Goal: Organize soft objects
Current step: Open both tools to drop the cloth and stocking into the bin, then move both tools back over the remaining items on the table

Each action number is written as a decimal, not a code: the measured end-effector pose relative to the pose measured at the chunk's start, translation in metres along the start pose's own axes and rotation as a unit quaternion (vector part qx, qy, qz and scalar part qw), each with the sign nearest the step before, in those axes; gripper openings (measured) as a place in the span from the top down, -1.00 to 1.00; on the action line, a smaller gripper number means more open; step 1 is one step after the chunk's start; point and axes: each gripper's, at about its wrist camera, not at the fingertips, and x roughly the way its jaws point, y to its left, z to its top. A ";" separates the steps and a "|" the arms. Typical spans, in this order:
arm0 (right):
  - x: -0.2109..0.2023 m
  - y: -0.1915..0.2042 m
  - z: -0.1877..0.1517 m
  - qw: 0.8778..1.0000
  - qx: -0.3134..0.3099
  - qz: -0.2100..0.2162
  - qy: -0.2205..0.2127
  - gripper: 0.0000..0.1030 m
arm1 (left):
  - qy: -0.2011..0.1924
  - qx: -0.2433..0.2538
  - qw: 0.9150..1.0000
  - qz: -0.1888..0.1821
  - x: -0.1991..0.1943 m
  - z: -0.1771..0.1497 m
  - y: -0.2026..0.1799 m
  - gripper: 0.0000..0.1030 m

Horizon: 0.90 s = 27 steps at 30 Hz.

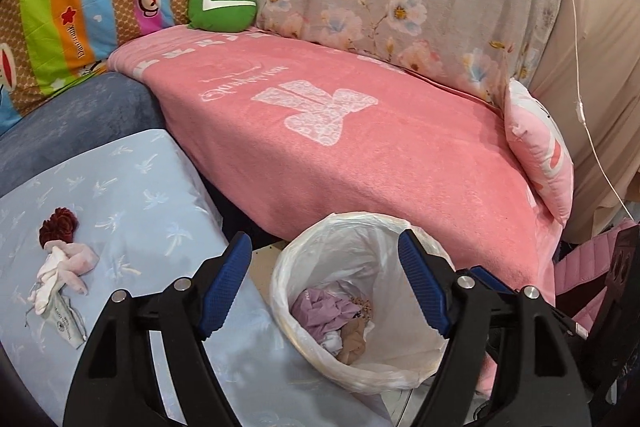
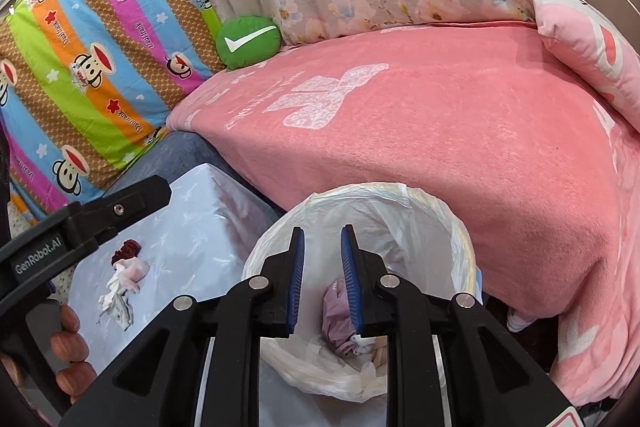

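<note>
A bin lined with a white bag (image 1: 280, 291) stands on the floor against the sofa. A crumpled purple cloth (image 1: 320, 311) and a beige one (image 1: 354, 341) lie inside it. My left gripper (image 1: 322, 239) hangs over the bin, open wide, with nothing between its blue pads. My right gripper (image 2: 323, 231) is above the same bin (image 2: 400, 195), its pads a narrow gap apart and holding nothing; the purple cloth (image 2: 334, 311) shows below. A small heap of dark red, pink and white soft pieces (image 1: 64, 255) lies on the light blue cushion (image 1: 140, 187).
A pink blanket (image 1: 360, 147) covers the sofa seat. A green round pillow with a white tick (image 1: 222, 3) sits at its back left, and a pink pillow (image 1: 540, 147) at its right end. The hand holding the left gripper's black body (image 2: 100, 215) shows at left.
</note>
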 end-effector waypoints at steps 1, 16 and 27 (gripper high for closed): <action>0.000 0.002 0.000 1.000 -0.002 0.001 0.000 0.57 | 0.000 -0.002 1.000 0.002 0.000 -0.001 0.002 -0.40; 0.010 0.036 -0.001 0.999 -0.036 0.021 0.011 0.56 | 0.000 -0.025 0.999 0.035 -0.008 -0.012 0.032 -0.40; 0.020 0.077 -0.006 0.996 -0.070 0.045 0.025 0.47 | -0.003 -0.056 0.996 0.068 -0.019 -0.021 0.071 -0.40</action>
